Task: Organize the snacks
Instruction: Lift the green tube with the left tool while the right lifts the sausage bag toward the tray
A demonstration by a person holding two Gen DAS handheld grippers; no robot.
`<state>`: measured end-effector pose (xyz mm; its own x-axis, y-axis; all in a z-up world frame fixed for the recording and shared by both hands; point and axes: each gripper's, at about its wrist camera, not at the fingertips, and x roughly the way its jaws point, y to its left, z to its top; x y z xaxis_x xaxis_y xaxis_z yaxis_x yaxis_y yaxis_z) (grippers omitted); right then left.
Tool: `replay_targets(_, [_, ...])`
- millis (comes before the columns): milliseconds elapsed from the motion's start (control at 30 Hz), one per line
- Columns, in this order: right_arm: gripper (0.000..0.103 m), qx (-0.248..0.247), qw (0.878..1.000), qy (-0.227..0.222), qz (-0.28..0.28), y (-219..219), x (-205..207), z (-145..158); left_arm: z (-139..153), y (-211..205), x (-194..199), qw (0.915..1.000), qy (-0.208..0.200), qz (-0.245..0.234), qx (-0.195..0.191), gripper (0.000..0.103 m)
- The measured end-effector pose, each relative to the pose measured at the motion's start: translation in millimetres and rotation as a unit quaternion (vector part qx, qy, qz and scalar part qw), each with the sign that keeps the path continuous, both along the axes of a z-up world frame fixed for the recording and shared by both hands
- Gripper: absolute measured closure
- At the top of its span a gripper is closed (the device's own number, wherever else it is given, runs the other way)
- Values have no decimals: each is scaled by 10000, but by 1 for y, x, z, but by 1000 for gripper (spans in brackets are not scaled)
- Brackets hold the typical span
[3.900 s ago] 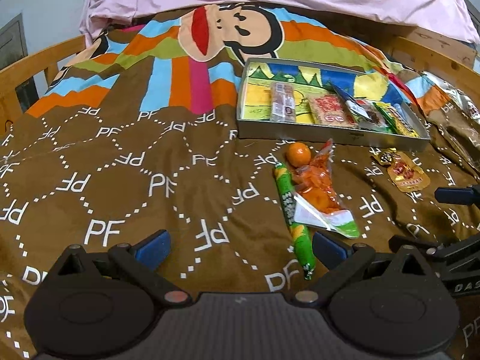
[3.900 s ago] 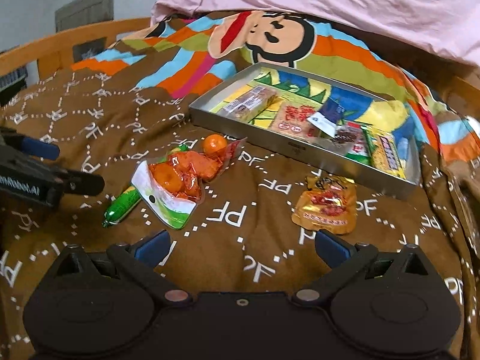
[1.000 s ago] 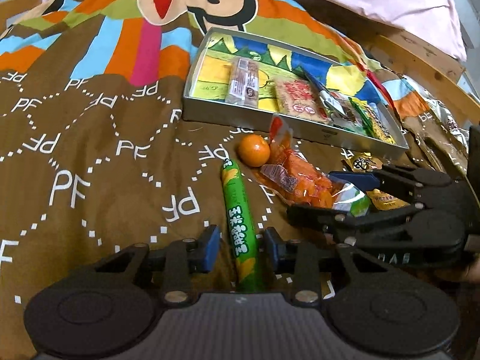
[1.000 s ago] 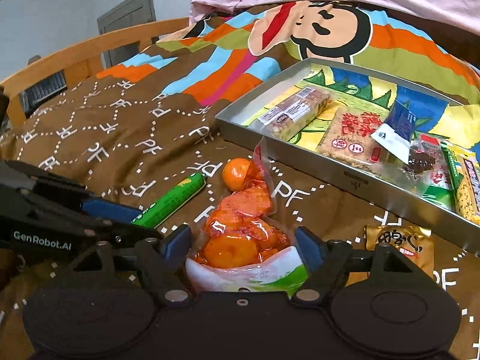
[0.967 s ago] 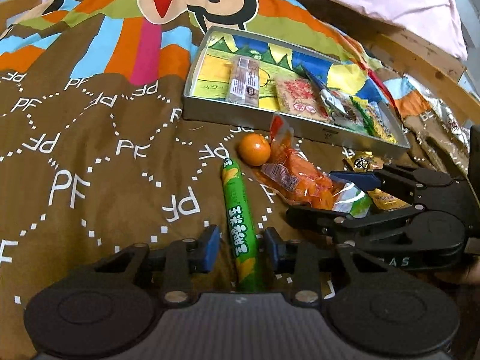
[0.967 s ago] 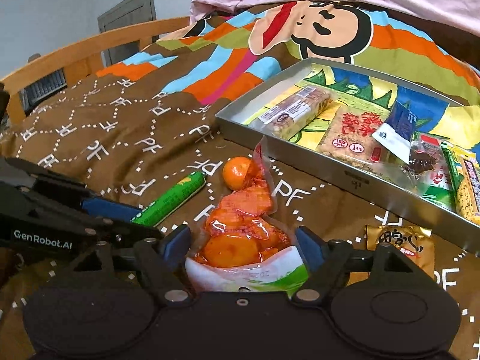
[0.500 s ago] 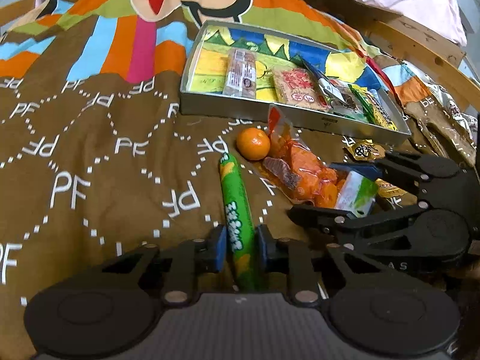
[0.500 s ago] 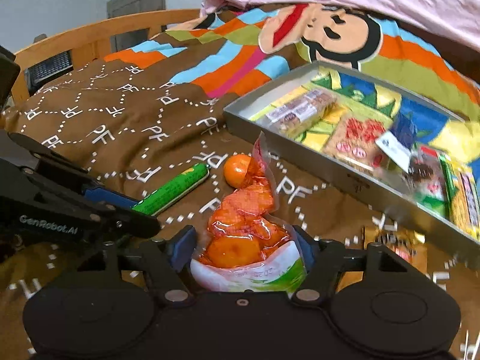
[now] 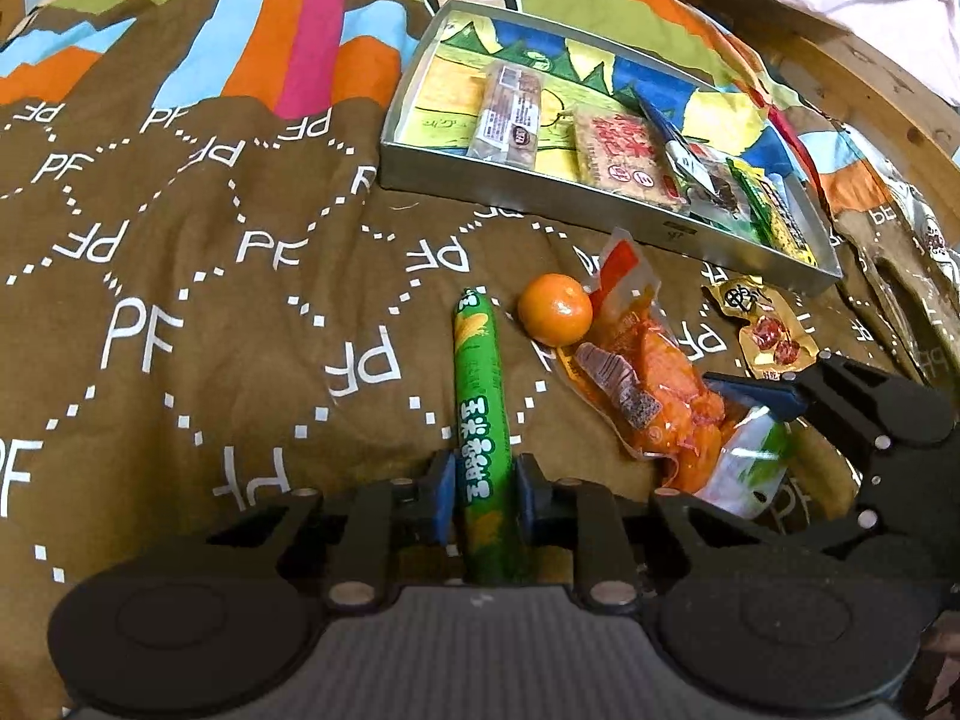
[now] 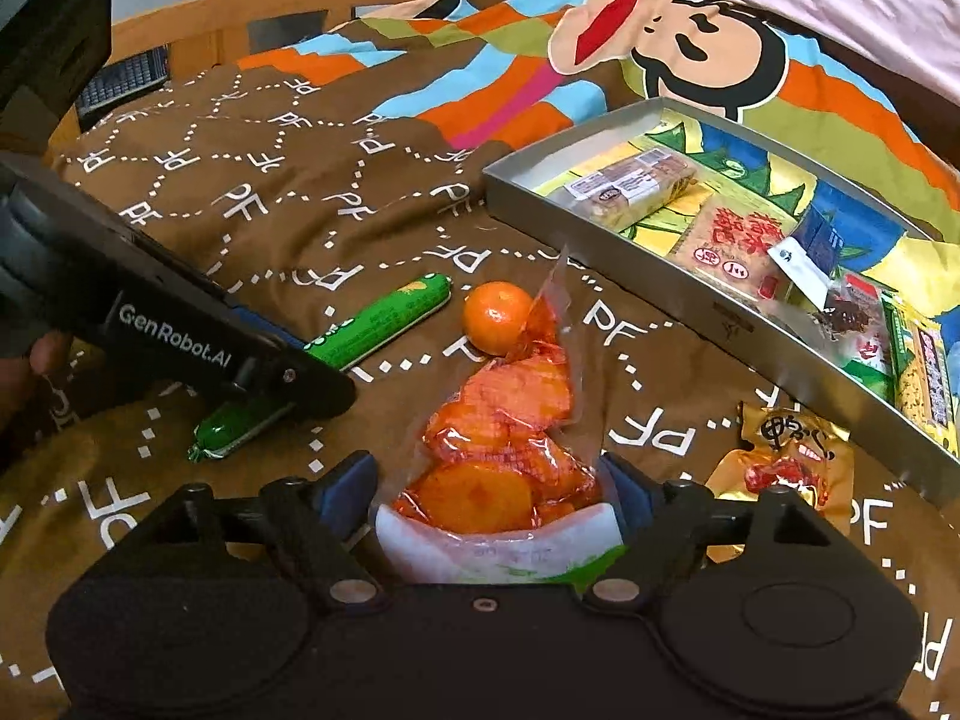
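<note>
On bed | L gripper [image 9: 480,495] clamps green stick [image 9: 478,384] | R gripper [image 10: 493,489] clamps orange pouch [image 10: 504,438]

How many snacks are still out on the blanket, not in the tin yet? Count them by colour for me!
Green: 1, the sausage stick, in the left gripper.
Orange: 2, the tangerine and the orange pouch, in the right gripper.
Gold: 1, the gold packet.
Total: 4 outside the tin.
</note>
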<state>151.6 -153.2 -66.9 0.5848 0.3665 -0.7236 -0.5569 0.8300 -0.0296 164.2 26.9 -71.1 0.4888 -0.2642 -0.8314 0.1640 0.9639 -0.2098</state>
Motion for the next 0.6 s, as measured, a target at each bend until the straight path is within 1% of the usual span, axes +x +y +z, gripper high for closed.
replay_targets(33, [27, -7, 10000, -17, -43, 0, 0, 0, 0, 0, 0, 10000, 8, 6, 2, 78])
replay_targets(100, [29, 4, 9999, -17, -147, -1, -1, 0, 0, -3, -1, 10000, -2, -6, 71, 80])
replay_targets(267, [31, -86, 9995, -47, -292, -3, -16, 5, 4, -15, -8, 9993, 35, 8, 379, 83])
replay_targets(333, [31, -258, 9992, -170, -261, -2, -28, 8, 8, -18, -12, 9989, 135, 31, 439, 83])
replay_targets(433, [32, -660, 9967, -451, -114, 2, -49, 12, 14, -17, -18, 9988, 370, 156, 286, 84])
replay_targets(600, [32, -1285, 9870, -944, 189, 2, -84, 14, 21, -13, -28, 9968, 684, 425, 21, 84])
